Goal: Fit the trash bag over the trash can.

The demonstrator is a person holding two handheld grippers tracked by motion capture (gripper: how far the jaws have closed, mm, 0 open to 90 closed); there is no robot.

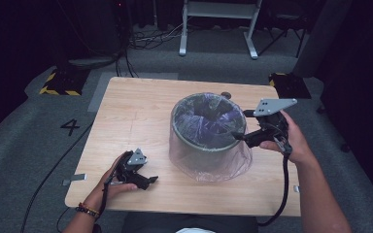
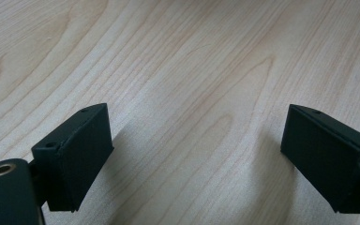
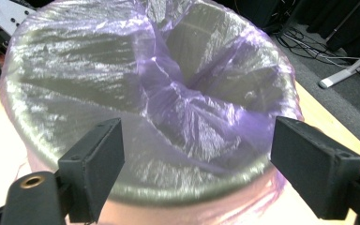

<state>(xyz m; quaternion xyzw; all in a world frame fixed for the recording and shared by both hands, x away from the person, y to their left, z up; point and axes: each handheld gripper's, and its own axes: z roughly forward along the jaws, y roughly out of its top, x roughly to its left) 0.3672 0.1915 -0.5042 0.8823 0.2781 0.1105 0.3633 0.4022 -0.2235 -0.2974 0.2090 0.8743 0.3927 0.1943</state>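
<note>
A round bin (image 1: 206,141) stands at the middle of the wooden table (image 1: 131,111), lined with a translucent purple bag (image 1: 209,119) whose skirt hangs down over the outside. In the right gripper view the bag (image 3: 168,93) sags into the bin's mouth. My right gripper (image 1: 238,137) hovers at the bin's right rim, open, jaws wide apart and nothing between them (image 3: 194,164). My left gripper (image 1: 150,182) rests low near the table's front left, open over bare wood (image 2: 194,154).
The table's front edge lies close to the left hand. Cables (image 1: 145,39) and a white frame's legs (image 1: 218,29) stand on the grey floor behind the table. Yellow-black striped blocks (image 1: 58,82) sit at the far corners.
</note>
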